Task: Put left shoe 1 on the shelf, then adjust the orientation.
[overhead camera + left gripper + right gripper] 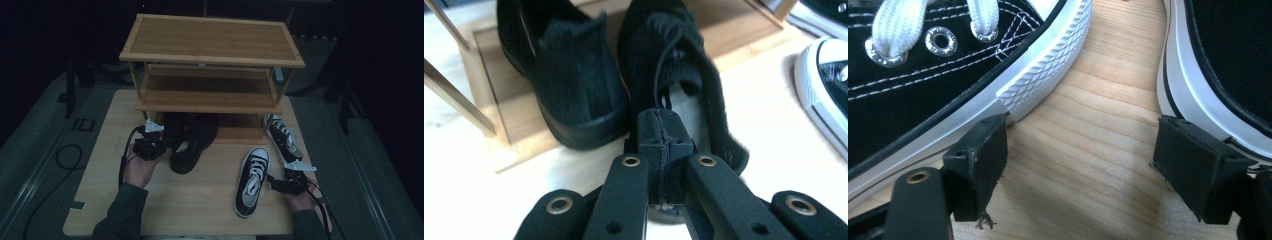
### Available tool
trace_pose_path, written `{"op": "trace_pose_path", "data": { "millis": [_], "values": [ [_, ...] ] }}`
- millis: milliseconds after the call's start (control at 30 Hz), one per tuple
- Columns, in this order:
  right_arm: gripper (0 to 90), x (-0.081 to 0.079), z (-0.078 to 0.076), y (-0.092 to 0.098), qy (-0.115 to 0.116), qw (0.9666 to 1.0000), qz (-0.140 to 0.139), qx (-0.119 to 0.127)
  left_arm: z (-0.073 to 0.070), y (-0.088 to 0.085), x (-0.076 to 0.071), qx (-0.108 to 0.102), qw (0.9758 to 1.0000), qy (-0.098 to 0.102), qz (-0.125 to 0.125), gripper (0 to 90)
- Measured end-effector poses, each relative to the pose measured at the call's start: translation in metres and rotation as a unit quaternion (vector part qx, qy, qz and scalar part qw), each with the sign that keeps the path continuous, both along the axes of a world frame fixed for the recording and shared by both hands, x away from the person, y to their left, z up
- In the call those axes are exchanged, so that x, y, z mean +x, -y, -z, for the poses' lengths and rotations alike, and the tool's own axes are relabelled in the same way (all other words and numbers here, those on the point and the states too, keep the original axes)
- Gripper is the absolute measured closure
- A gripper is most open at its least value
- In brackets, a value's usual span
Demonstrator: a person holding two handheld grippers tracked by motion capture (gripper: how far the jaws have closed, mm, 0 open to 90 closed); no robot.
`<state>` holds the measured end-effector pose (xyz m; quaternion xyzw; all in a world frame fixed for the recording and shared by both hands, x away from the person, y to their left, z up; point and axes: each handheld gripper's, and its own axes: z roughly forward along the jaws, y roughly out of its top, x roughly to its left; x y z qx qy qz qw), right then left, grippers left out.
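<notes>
At rack's [210, 102] front edge: left tongs [663, 137] closed, empty; right tongs [1083, 160] wide.

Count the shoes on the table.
4. One black shoe on the rack's bottom shelf, another half off it; one black-and-white sneaker on the table, another beside the rack. More may be hidden.
</notes>
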<state>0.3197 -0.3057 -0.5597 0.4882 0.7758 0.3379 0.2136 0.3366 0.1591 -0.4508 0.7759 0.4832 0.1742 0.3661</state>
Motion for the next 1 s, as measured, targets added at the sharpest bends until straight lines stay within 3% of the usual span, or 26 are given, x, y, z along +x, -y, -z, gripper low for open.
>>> {"op": "trace_pose_path", "data": {
  "millis": [267, 500, 700, 1000],
  "values": [
    [21.6, 0.000, 0.000, 0.000, -0.001, 1.0000, 0.000, 0.001, 0.036, -0.004, -0.010, 0.013, 0.9989, -0.043, 0.010, 89.0],
    [21.6, 0.000, 0.000, 0.000, -0.001, 1.0000, 0.000, 0.000, 0.057, -0.002, -0.018, 0.023, 0.9972, -0.067, 0.023, 88.7],
    [21.6, 0.000, 0.000, 0.000, -0.001, 1.0000, 0.000, 0.000, 0.064, 0.007, -0.016, 0.038, 0.9958, -0.075, 0.036, 89.5],
    [21.7, 0.000, 0.000, 0.000, -0.001, 1.0000, 0.000, 0.000, 0.065, 0.020, -0.021, 0.036, 0.9954, -0.074, 0.049, 89.4]
  ]
}}
